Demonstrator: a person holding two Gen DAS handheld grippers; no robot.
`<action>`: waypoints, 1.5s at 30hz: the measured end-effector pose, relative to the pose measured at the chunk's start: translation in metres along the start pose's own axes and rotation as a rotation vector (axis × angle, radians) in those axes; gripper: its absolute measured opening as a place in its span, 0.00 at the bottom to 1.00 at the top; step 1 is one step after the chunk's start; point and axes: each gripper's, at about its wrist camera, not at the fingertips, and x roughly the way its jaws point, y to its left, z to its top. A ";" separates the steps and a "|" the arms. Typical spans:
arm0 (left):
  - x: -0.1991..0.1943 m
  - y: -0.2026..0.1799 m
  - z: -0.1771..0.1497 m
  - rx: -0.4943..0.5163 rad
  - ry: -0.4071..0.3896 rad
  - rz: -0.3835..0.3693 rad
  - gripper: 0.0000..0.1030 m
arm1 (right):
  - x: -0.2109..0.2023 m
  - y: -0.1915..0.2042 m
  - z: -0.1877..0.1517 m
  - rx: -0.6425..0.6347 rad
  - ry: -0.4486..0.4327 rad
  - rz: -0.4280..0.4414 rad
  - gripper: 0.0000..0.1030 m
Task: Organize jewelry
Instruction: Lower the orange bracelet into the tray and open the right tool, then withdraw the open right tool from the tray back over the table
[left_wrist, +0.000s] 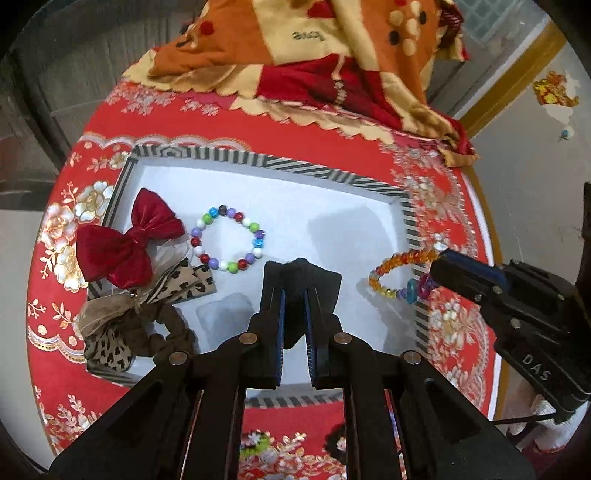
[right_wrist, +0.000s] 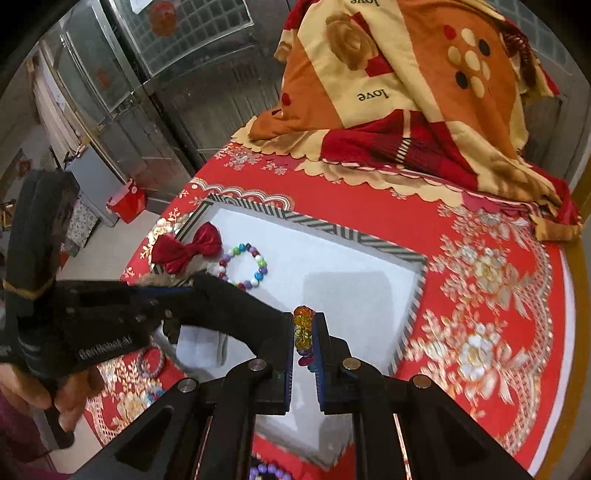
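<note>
Amber bracelet (left_wrist: 400, 275) whole, left view only

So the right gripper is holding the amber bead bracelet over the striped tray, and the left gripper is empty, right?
Not quite. The left wrist view shows the left gripper shut on a black fabric piece. The right gripper does hold the amber bead bracelet over the striped tray.

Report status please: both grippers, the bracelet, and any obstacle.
Left gripper shut on black cloth. Right gripper shut on amber bracelet, above tray edge. Nothing blocking.
</note>
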 end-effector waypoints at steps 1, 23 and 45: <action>0.004 0.003 0.002 -0.011 0.007 0.010 0.08 | 0.005 0.001 0.004 -0.005 0.003 0.010 0.09; 0.046 0.030 0.019 -0.114 0.040 0.125 0.10 | 0.119 -0.038 0.047 0.113 0.048 0.049 0.09; -0.025 0.026 -0.035 -0.086 -0.213 0.274 0.49 | -0.007 -0.008 -0.025 0.103 -0.176 -0.050 0.33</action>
